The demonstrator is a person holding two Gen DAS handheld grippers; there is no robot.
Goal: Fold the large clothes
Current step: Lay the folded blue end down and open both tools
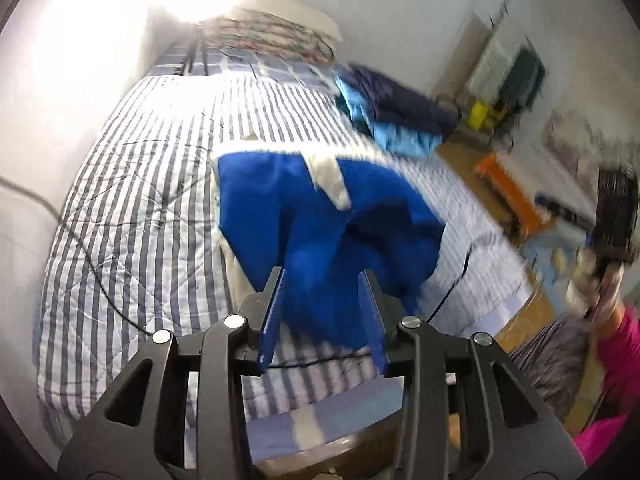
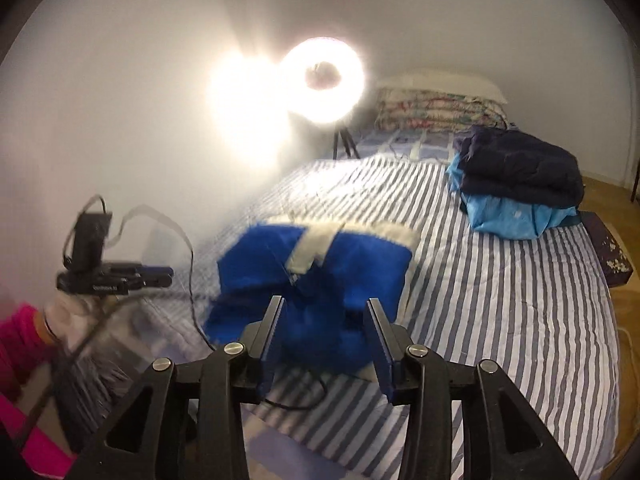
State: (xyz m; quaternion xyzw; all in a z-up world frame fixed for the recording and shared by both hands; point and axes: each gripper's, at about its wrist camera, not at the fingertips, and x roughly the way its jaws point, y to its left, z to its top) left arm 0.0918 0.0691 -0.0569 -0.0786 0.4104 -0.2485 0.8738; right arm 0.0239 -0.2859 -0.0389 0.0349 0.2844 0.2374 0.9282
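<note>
A bright blue garment with white trim (image 1: 288, 208) lies bunched on the striped bed; it also shows in the right wrist view (image 2: 320, 264). My left gripper (image 1: 323, 276) is open and empty, raised above the garment's near edge. My right gripper (image 2: 326, 304) is open and empty, hovering over the garment's near side. The left gripper also appears at the left of the right wrist view (image 2: 158, 275); the right gripper shows blurred at the right edge of the left wrist view (image 1: 616, 216).
A striped quilt (image 1: 132, 208) covers the bed. A stack of folded dark and light blue clothes (image 2: 516, 188) sits at the far right of the bed. A ring light on a tripod (image 2: 324, 80) stands at the head. A black cable (image 2: 296, 396) crosses the bed.
</note>
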